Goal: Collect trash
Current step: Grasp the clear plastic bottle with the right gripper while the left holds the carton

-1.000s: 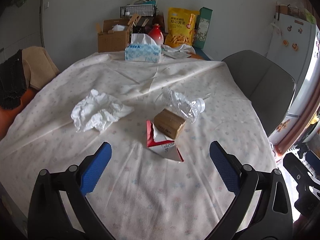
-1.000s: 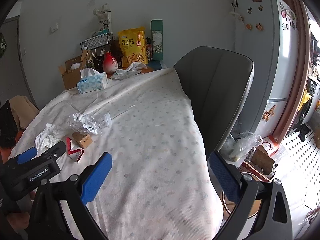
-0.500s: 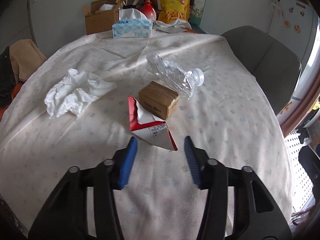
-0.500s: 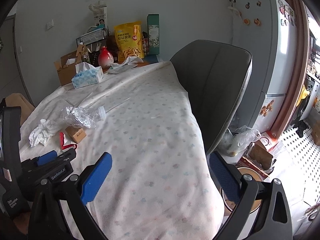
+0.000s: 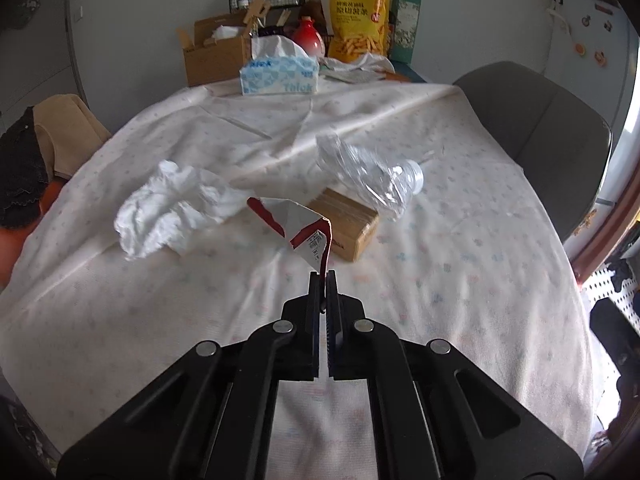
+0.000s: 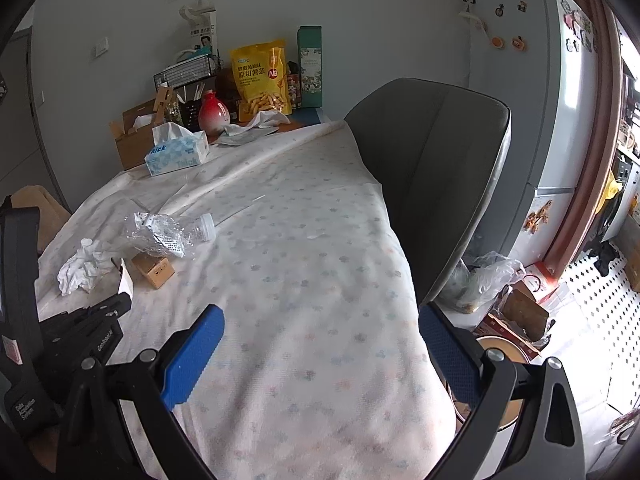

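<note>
We have the left tool [image 5: 322, 280] pinching the near corner of the torn red-and-white carton [image 5: 298, 226], jaws just closed on it. Carton looks lifted off the counter [image 5: 440, 288], hard to be sure. Crumpled tissue [image 5: 176, 208] at its 9 o'clock, small brown box [image 5: 352, 226] and crushed bottle [image 5: 368, 178] at 2. Right tool [image 6: 320, 350] spread, holding nothing.

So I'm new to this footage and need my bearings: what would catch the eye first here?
First, the left claw, shut on a corner of the torn red-and-white carton at the middle of the table. Around it lie the other scraps: crumpled white paper to its left, a small brown box behind it, and a crushed clear bottle beyond that. The right claw hangs open and empty over the table's edge beside the grey chair.
</note>
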Demonstrator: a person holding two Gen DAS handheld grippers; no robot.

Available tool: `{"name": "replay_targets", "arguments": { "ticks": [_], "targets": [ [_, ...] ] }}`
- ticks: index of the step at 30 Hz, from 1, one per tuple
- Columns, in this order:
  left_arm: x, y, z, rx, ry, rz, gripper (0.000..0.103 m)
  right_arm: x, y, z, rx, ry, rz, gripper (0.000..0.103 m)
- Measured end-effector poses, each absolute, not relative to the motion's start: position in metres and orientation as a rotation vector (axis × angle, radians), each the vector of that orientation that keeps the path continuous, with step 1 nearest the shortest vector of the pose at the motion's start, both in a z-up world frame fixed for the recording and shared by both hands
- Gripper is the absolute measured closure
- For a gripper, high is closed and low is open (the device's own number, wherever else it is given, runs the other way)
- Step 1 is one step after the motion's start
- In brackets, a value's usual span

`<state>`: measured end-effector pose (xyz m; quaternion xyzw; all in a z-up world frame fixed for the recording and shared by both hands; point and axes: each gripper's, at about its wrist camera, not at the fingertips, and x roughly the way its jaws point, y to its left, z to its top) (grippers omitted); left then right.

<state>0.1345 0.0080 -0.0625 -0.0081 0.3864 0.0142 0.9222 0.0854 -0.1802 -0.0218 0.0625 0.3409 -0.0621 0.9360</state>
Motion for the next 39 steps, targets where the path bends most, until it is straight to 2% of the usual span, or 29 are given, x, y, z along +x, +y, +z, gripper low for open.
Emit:
{"name": "replay_targets", "arguments": {
  "ticks": [16,25,39],
  "targets": [
    [0.138,0.054,-0.031,-0.047,0.709,0.106,0.1,0.119,-0.129,-0.009,0.089,0.685,-0.019,0.009],
    [0.144,0.082,-0.023,-0.075,0.688,0.149,0.1,0.147,-0.1,-0.007,0.068,0.705,0.056,0.019],
    [0.159,0.124,-0.026,-0.093,0.704,0.249,0.1,0.189,-0.045,-0.017,0.004,0.743,0.176,0.02]
  ]
}}
